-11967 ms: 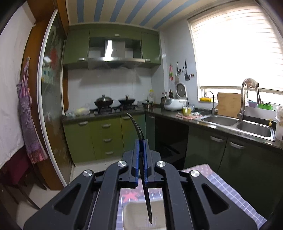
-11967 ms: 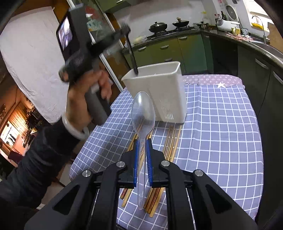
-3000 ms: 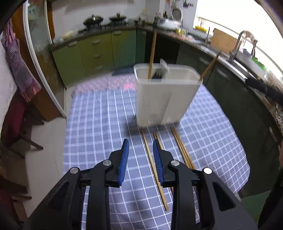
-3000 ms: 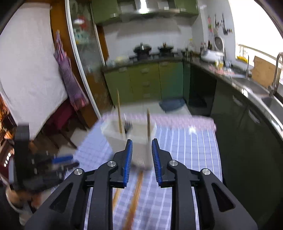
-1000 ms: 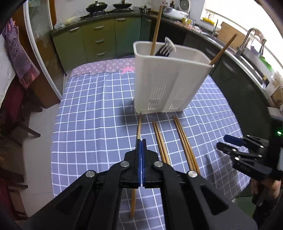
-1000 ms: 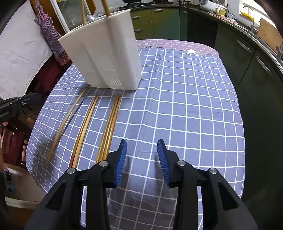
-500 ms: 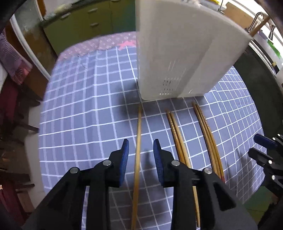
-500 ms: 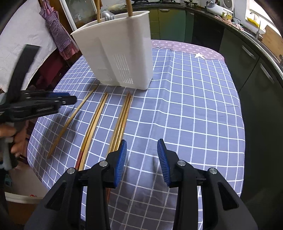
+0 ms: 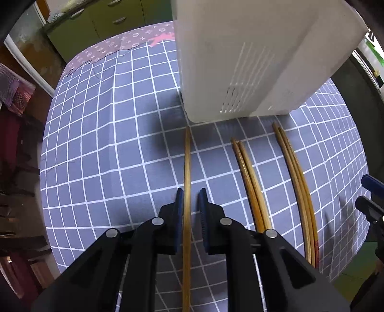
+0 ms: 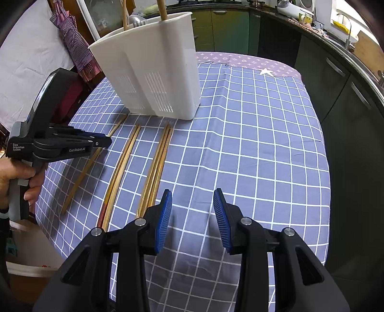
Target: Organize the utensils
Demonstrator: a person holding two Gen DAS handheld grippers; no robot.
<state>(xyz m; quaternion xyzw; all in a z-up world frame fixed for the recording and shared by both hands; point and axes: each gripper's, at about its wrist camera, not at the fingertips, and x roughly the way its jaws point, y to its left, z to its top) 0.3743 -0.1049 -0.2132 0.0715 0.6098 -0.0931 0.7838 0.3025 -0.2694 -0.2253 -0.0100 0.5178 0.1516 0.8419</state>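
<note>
Left wrist view: left hand-held gripper (image 9: 190, 200), reopened since a second ago, is spread astride the single chopstick (image 9: 186, 168), ungrasped; right hand-held gripper (image 10: 192, 204) spread, empty.

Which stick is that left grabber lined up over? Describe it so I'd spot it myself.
Find the white utensil holder on the checked tablecloth. Wooden chopsticks lie in front of it; yours is the single chopstick between the left gripper's open fingers. The others lie bunched; this one lies alone.

Daylight is entering from the window (image 10: 345, 14) far right of the claws. Fisheye warping is bending the tablecloth (image 10: 264, 134) grid, while corners are vignetting dark.
</note>
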